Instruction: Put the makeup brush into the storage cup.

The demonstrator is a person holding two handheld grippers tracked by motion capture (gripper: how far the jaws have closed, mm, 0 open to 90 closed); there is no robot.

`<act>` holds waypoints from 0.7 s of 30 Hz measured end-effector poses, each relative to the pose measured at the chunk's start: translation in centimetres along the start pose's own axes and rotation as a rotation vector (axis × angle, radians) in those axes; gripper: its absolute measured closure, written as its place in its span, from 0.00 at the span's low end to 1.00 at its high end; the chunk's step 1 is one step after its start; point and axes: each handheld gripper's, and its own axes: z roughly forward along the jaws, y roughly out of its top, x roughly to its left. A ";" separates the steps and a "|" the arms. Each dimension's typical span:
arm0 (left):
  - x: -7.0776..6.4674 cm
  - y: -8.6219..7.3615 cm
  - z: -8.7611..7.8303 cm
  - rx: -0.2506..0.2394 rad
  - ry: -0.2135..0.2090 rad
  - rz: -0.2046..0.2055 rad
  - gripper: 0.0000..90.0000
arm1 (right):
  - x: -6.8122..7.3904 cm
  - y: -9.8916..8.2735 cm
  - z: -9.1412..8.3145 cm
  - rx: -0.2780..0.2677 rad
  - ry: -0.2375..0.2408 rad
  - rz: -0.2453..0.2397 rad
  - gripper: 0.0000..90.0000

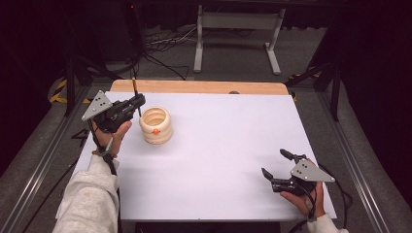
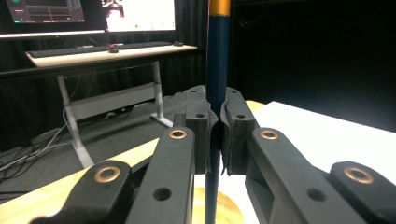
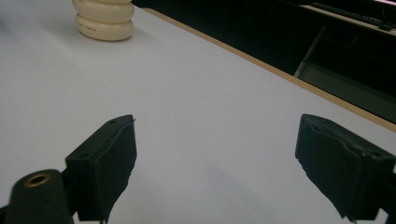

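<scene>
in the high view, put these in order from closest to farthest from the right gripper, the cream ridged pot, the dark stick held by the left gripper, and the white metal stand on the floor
From the right gripper, at the table's near right:
1. Cream ridged pot, on the table's left side.
2. Dark stick, upright in the left gripper, just left of the pot.
3. White metal stand, on the floor past the table's far edge.

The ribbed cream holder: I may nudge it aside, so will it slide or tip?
The holder looks squat and wide-based, so it would probably slide rather than tip. Its rounded ribs may be slippery for fingers. It looks rigid, possibly breakable.
</scene>
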 end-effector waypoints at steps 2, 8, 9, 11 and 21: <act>0.0 -0.2 0.4 0.006 -0.004 -0.001 0.93 | 0.0 0.0 0.0 -0.003 -0.001 0.000 0.15; 0.1 -0.9 1.6 0.016 -0.015 -0.008 0.93 | -0.1 0.0 -0.3 -0.020 -0.017 0.003 0.16; 0.1 -1.0 1.8 0.021 -0.018 -0.010 0.93 | -0.1 0.0 -0.3 -0.019 -0.013 0.007 0.16; 0.2 -1.2 2.1 0.022 -0.013 -0.013 0.93 | -0.1 0.0 -0.3 -0.018 -0.014 0.002 0.16; 0.6 -2.4 3.3 0.061 -0.026 -0.007 0.93 | -0.1 0.0 -0.6 -0.036 -0.016 0.014 0.17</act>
